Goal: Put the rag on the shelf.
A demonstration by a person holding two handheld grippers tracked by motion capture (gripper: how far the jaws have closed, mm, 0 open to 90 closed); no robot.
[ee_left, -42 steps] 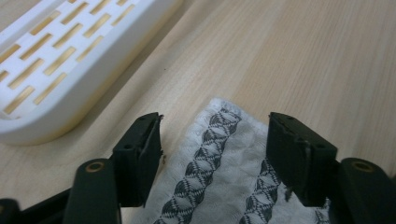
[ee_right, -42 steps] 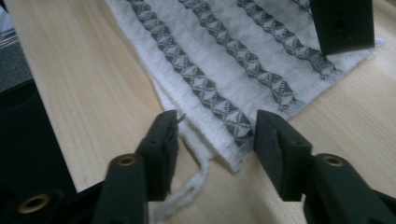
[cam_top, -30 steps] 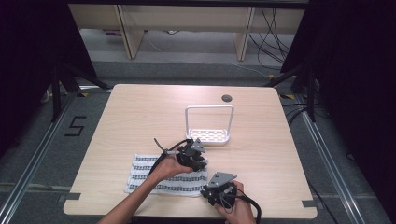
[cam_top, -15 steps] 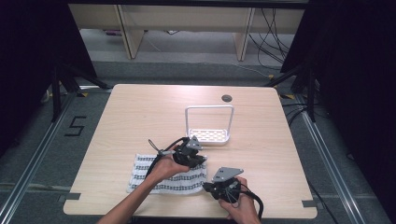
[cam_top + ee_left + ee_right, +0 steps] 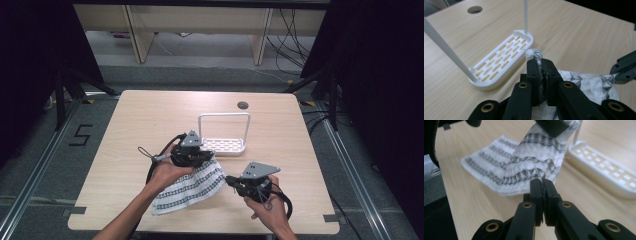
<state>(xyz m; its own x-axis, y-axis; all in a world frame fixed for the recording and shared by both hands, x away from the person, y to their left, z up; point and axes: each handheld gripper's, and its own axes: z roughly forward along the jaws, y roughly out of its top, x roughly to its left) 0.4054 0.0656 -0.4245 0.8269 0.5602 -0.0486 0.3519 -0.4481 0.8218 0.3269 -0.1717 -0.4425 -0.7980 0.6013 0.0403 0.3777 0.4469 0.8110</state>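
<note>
A white cloth [image 5: 192, 187] with dark patterned stripes lies on the wooden table, its right edge raised off the surface. My left gripper [image 5: 212, 160] is shut on the cloth's far right corner, which bunches between the jaws [image 5: 541, 62] in the left gripper view. My right gripper [image 5: 229, 179] is shut on the near right corner [image 5: 541, 182]. The cloth [image 5: 524, 167] hangs stretched between both grippers, and the left gripper [image 5: 554, 126] shows at the top of the right gripper view. The cloth's left part still rests flat.
A white rack [image 5: 223, 142] with a slotted base [image 5: 501, 60] and a tall thin frame stands just beyond the cloth. The table [image 5: 150, 115] has a round cable hole [image 5: 243, 105] near its far edge. Dark floor and shelving surround the table.
Both grippers have risen, taking the cloth's right edge up with them. The cloth lay flat one second ago; now its right side is off the table.
</note>
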